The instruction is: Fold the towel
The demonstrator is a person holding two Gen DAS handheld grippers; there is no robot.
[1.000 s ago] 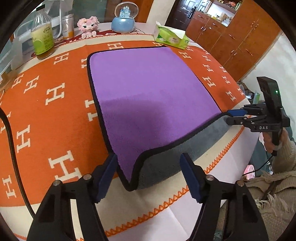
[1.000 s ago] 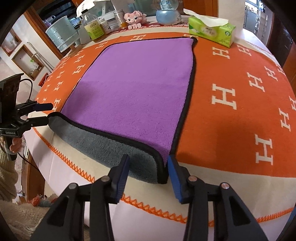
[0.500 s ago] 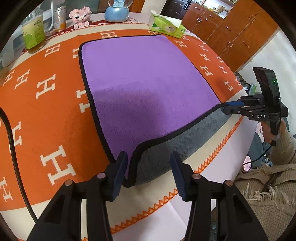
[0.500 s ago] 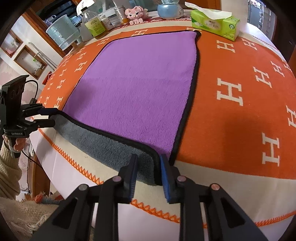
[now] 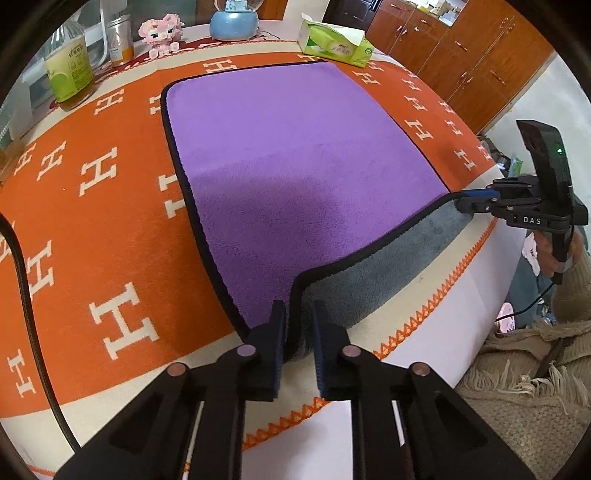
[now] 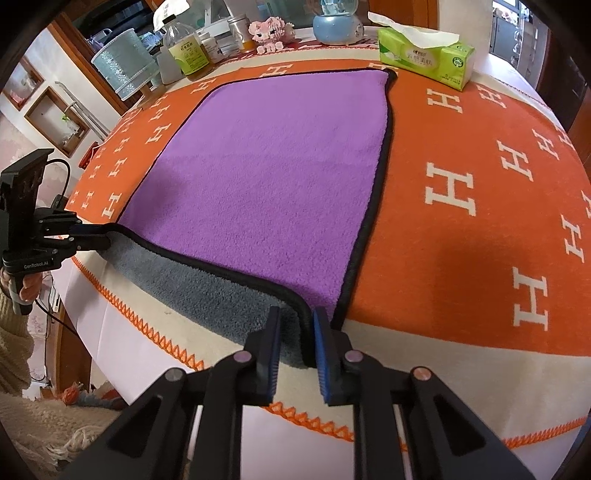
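Observation:
A purple towel (image 5: 295, 162) with black trim and a grey underside lies flat on the orange tablecloth; it also shows in the right wrist view (image 6: 266, 173). Its near edge is rolled up, showing the grey side (image 5: 388, 266). My left gripper (image 5: 298, 314) is shut on the towel's near left corner. My right gripper (image 6: 295, 317) is shut on the near right corner. Each gripper shows at the far end of the near edge in the other's view, the right one (image 5: 476, 201) and the left one (image 6: 92, 236).
An orange cloth with white H marks (image 5: 92, 206) covers the table. At the back stand a green tissue box (image 6: 424, 61), a blue snow globe (image 5: 232, 22), a pink toy (image 5: 160, 31), bottles (image 5: 68, 70) and a can. Wooden cabinets (image 5: 461, 48) are on the right.
Both grippers closed from wide open onto the towel's near corners. The near edge has risen slightly, showing more grey underside.

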